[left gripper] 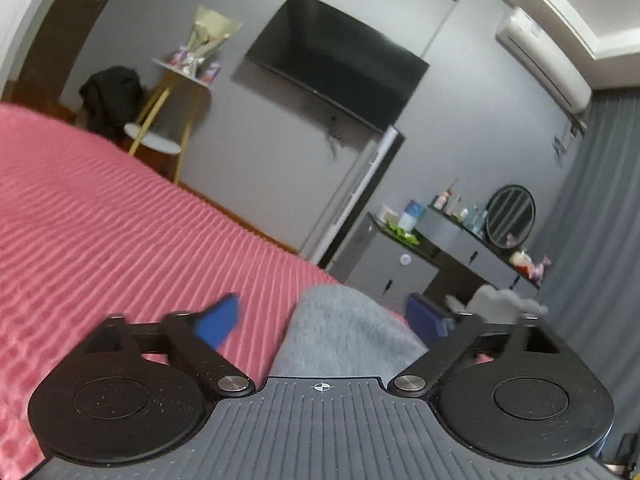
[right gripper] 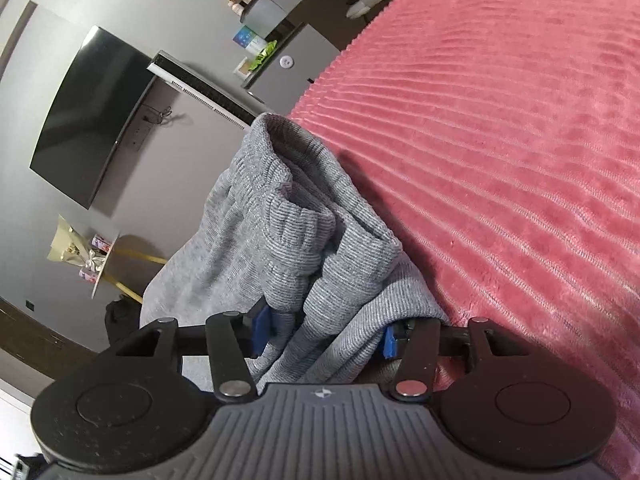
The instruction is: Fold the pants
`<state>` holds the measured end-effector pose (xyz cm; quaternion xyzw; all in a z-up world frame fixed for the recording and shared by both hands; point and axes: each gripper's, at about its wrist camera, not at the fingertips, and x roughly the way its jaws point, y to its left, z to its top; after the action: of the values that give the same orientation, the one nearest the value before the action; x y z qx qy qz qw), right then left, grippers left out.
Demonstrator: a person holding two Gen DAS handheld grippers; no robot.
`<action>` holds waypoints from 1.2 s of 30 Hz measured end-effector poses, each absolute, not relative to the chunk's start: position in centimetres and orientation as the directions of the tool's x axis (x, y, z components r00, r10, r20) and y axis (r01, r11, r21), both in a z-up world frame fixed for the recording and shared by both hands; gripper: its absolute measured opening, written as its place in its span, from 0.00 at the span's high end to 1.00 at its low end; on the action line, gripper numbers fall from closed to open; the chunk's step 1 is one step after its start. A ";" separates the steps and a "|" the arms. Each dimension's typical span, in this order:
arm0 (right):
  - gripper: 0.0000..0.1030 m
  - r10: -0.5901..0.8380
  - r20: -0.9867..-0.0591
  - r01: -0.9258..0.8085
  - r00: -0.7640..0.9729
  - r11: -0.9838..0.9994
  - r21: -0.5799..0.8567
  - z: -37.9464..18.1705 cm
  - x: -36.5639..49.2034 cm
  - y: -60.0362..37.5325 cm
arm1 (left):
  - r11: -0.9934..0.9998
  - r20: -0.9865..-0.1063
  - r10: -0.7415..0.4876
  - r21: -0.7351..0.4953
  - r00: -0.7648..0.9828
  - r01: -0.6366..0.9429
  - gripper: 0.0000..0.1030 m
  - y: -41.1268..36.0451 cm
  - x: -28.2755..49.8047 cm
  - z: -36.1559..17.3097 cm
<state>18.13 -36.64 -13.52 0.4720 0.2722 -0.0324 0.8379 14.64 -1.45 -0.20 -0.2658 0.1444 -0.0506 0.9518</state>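
Grey pants point(right gripper: 288, 220) bunched between right fingers point(right gripper: 260, 330); pink blanket point(right gripper: 500, 140) beneath.

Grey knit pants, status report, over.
Left hand-held gripper open, empty. Right hand-held gripper shut on grey knit pants, bunched, lifted above pink ribbed blanket. Nothing in the way.

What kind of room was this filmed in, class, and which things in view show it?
Most likely a bedroom: a bed under a pink ribbed blanket, a wall-mounted TV, and a dressing table with a round mirror.
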 end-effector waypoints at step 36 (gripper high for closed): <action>0.04 0.059 -0.794 0.208 0.605 0.951 0.229 -7.3 9.7 -28.8 | 0.990 -0.758 -0.142 -0.114 0.636 0.086 0.10 -7.6 13.0 -4.3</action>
<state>9.70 -28.81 -7.31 0.1510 0.4423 -0.0421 0.8831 12.97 -7.55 -4.30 -0.0335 0.4217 -0.0630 0.9039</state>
